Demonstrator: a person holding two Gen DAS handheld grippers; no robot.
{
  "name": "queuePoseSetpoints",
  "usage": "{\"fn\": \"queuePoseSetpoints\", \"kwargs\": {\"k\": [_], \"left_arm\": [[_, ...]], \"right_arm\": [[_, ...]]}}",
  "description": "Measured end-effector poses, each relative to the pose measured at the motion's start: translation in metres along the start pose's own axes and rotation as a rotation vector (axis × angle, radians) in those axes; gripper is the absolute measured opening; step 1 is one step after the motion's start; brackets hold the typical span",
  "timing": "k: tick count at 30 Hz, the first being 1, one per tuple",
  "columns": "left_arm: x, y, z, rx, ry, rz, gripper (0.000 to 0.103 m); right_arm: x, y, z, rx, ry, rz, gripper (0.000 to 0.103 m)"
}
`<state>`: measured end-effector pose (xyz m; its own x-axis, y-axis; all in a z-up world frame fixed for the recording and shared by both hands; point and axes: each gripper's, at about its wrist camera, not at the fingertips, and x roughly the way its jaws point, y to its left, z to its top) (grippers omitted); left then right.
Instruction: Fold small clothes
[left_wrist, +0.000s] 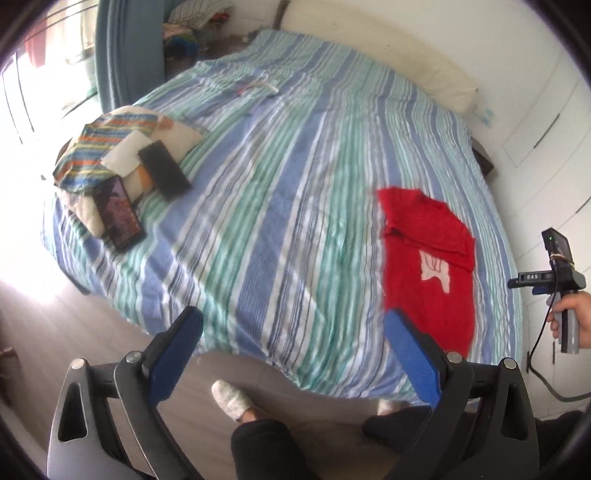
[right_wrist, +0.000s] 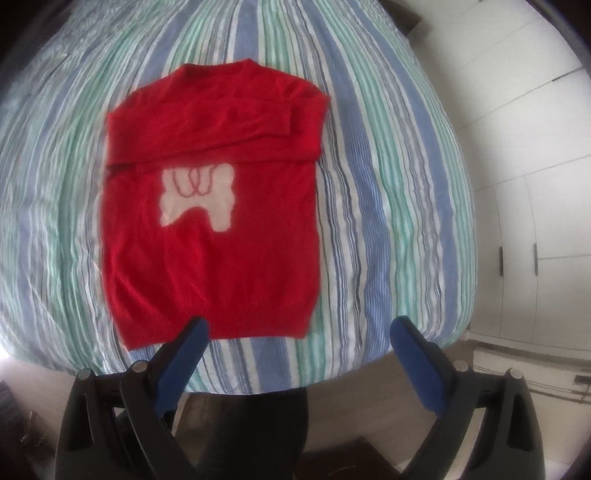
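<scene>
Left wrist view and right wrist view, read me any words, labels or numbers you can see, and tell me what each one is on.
"DAS": on the small black label bar of the right hand's tongs device.
White patch with red loops on the red knitted sweater: a motif, no legible letters.
Dark phone screen on the striped bed: blurred, unreadable.

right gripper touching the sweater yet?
Apart. The right wrist view shows the open right gripper above the bed's edge, striped sheet visible between its fingertips and the sweater hem.
</scene>
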<state>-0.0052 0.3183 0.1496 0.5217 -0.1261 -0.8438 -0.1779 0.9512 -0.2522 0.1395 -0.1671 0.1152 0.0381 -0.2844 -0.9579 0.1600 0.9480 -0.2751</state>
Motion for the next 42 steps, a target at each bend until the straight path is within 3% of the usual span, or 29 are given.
{"fn": "queuePoseSetpoints", "kwargs": {"k": [6, 12, 15, 20, 24, 32, 37, 42], "left_arm": [[-0.004, -0.028, -0.018, -0.1, -0.023, 0.066, 0.099], [0.027, -0.106, -0.033, -0.071, 0.096, 0.085, 0.099], [0.049, -0.153, -0.037, -0.033, 0.168, 0.003, 0.099], [0.103, -0.234, -0.043, 0.191, 0.31, -0.078, 0.098], [0.106, -0.261, -0.025, 0.258, 0.276, -0.13, 0.098], [0.122, -0.228, 0.014, 0.202, 0.221, -0.078, 0.099], [0.161, -0.184, 0.02, 0.178, 0.244, 0.029, 0.099], [0.203, -0.15, 0.026, 0.174, 0.231, 0.138, 0.098]], "right_arm": [[-0.002, 0.024, 0.036, -0.077, -0.099, 0.104, 0.097], [0.024, -0.02, 0.024, -0.064, -0.145, 0.225, 0.097], [0.039, -0.064, -0.002, -0.111, -0.177, 0.142, 0.097], [0.077, -0.138, -0.043, -0.09, -0.149, 0.059, 0.097], [0.1, -0.177, -0.064, 0.008, -0.081, 0.021, 0.097], [0.11, -0.183, -0.054, 0.174, 0.028, 0.069, 0.097], [0.122, -0.151, -0.03, 0.132, 0.014, 0.065, 0.097], [0.154, -0.13, -0.019, 0.176, -0.013, 0.108, 0.097]]}}
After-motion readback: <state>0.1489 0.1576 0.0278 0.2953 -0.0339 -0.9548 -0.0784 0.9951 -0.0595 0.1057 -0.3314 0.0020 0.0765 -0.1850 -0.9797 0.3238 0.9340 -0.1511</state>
